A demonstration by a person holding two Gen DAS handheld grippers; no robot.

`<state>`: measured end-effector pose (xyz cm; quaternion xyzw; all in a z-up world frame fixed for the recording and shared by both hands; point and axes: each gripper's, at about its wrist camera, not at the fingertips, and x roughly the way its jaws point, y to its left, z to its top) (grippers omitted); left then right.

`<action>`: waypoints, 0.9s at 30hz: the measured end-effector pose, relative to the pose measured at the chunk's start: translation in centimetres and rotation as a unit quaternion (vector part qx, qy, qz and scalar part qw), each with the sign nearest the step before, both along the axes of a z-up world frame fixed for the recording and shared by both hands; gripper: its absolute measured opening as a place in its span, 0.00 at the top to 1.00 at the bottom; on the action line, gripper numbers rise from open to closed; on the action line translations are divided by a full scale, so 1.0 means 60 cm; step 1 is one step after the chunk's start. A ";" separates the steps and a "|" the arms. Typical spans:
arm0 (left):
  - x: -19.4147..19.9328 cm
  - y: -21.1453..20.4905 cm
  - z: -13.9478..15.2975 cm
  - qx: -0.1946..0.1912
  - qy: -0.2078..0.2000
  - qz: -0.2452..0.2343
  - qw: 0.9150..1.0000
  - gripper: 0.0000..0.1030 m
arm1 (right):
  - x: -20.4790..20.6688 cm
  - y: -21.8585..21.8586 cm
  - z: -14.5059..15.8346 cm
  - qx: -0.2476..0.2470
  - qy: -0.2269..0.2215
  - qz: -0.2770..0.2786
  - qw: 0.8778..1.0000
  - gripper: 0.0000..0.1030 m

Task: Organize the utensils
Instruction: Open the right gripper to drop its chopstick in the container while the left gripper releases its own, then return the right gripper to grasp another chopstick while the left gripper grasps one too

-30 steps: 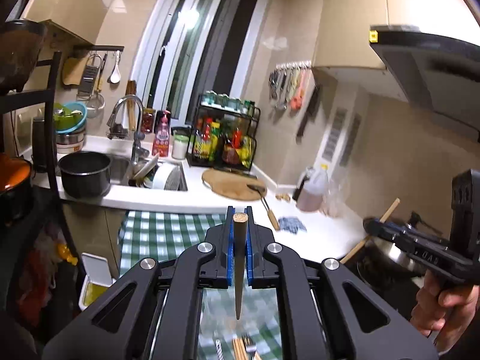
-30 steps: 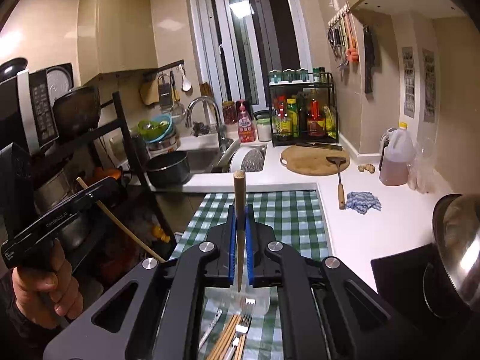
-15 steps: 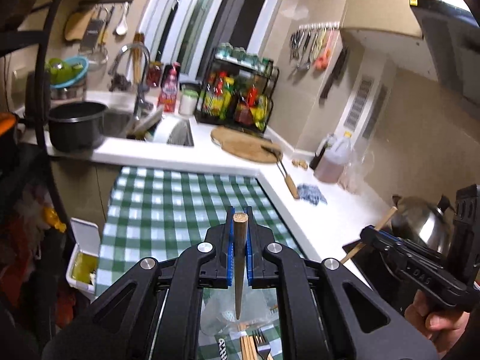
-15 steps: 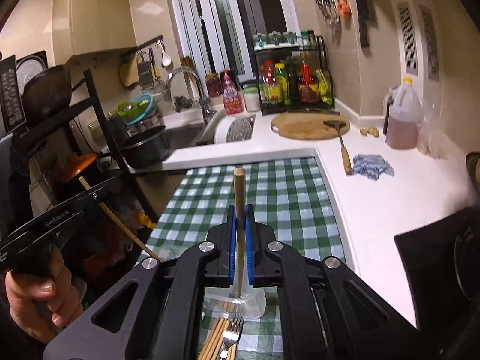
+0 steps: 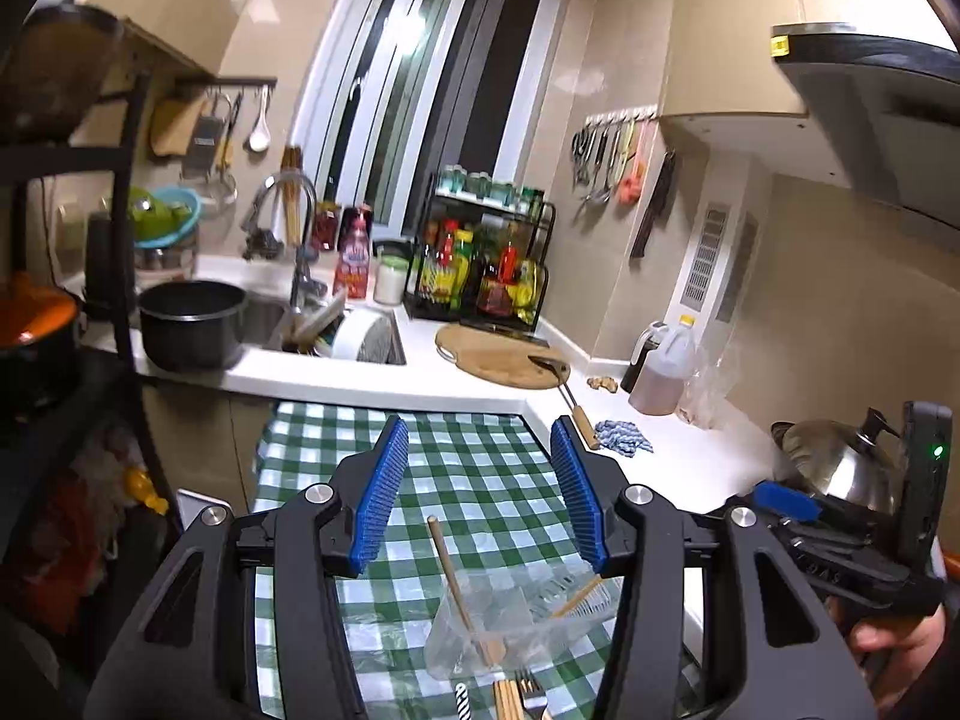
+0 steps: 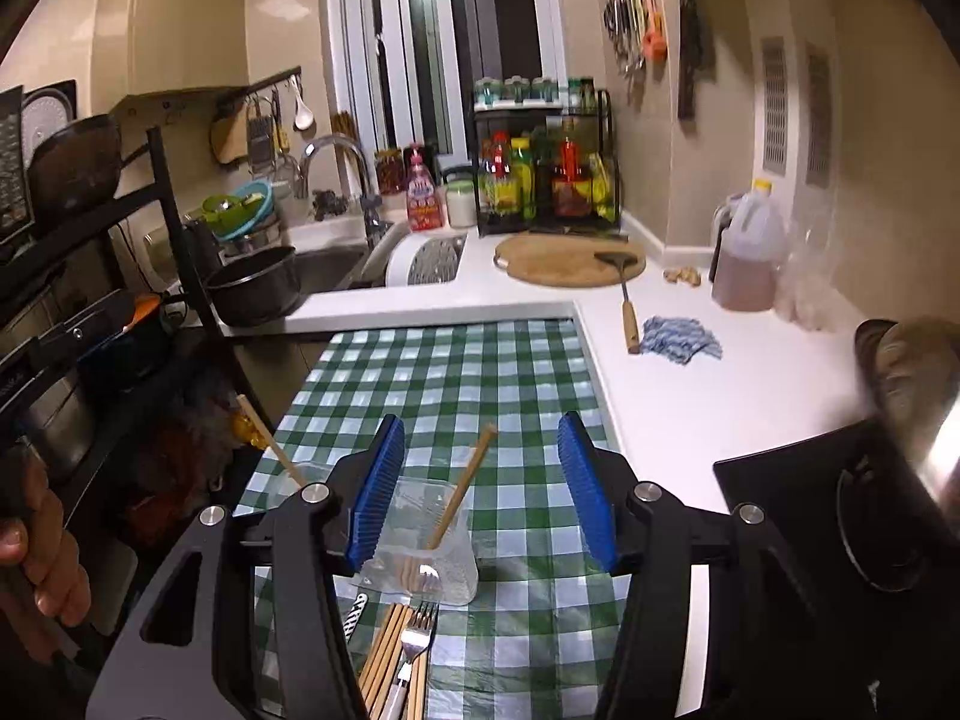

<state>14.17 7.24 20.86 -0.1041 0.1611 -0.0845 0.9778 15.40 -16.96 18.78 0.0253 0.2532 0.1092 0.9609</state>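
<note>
Left wrist view: both tongs stand apart, each with a chopstick just let go beneath it.

The left gripper has just been opening, and nothing sits between its blue pads; its chopstick leans in a clear cup on the green checked cloth. In the right wrist view, the right gripper has likewise just been opening and is empty, with one chopstick propped in its own clear cup. The cups seem meant to keep the sticks upright and sorted. Count: two cups, one stick in each; a fork and a bundle of loose chopsticks, number unclear, lie flat just beside.
</note>
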 end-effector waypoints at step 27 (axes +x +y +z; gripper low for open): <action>-0.258 -0.052 -0.350 0.034 0.169 -0.011 0.985 0.91 | -0.273 0.028 -0.405 0.063 0.122 0.029 0.990 0.88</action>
